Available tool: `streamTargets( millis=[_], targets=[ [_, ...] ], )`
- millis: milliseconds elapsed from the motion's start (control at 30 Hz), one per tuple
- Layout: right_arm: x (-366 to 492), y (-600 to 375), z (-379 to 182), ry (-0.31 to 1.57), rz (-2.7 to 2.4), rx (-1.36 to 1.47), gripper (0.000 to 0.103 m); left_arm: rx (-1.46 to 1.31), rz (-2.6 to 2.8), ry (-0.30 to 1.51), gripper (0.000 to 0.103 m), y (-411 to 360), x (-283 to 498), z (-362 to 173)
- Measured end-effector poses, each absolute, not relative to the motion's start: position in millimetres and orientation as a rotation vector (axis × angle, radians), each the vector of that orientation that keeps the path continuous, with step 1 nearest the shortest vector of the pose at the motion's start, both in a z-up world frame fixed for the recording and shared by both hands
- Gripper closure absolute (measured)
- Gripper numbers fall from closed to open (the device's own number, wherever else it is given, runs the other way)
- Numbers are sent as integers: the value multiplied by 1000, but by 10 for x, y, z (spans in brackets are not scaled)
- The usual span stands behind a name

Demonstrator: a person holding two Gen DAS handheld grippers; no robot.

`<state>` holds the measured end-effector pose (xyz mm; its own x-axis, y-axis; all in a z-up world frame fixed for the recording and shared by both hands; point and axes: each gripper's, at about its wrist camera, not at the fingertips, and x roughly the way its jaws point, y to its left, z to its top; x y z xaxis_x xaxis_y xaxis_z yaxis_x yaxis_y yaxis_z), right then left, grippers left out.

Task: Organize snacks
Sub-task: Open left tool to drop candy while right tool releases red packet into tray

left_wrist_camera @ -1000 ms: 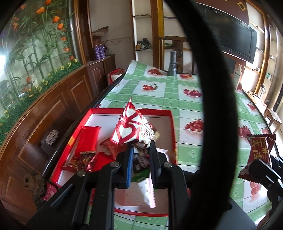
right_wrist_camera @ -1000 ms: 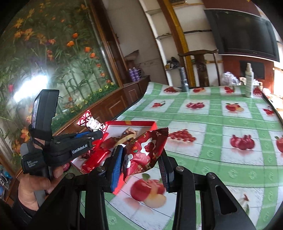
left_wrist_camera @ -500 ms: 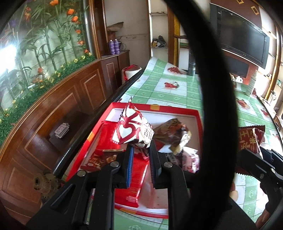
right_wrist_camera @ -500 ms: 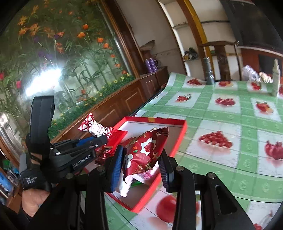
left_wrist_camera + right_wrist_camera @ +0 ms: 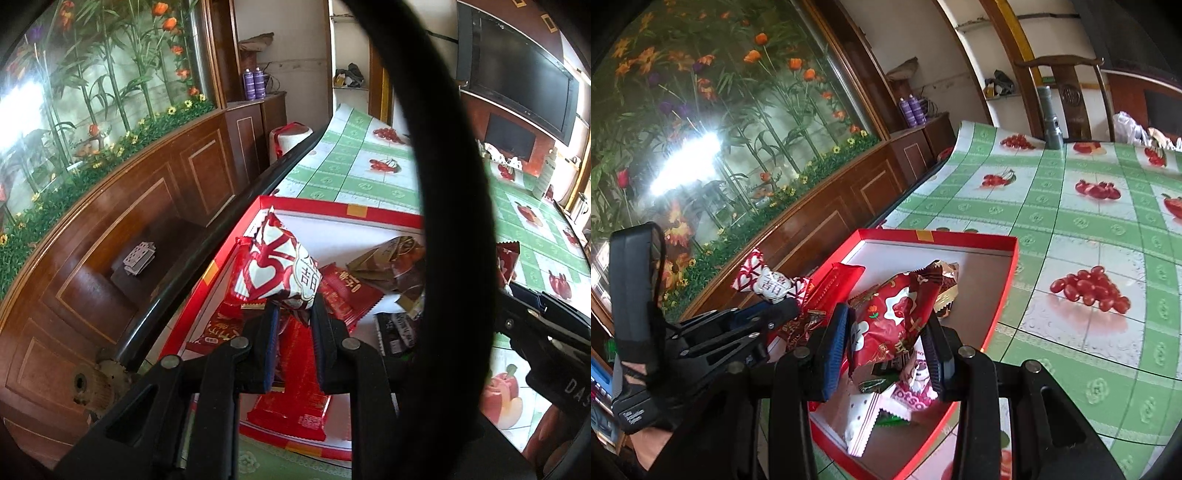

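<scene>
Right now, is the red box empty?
No. The red box already holds several snack packets on its floor.

bright daylight, glass panel (image 5: 683, 177) glare, fisheye-bent edges.

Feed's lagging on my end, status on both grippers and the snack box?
Left gripper shut on white-and-red heart packet. Right gripper shut on dark red snack bag. Both over red box; nothing blocking.

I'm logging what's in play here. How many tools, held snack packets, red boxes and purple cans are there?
Tools: 2 (left tool, right tool)
Held snack packets: 2 (heart packet, dark red packet)
Red box: 1
Purple cans: 2
Total: 7
</scene>
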<state>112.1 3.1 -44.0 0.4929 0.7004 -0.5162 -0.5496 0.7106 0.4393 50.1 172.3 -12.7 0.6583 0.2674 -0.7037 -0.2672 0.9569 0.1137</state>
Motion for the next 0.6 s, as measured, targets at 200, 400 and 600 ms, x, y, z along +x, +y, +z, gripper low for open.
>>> streamTargets(
  millis=[200,400,600],
  targets=[
    [1216,98,-508,755,757,229,65,-6,322,826,85,1814,561,-247],
    [1314,147,-555,773,750,225,65,-8,335,840,85,1890,599,-313],
    [1347,190,-583,780,748,222,65,-1,332,852,85,1901,656,-369]
  ],
)
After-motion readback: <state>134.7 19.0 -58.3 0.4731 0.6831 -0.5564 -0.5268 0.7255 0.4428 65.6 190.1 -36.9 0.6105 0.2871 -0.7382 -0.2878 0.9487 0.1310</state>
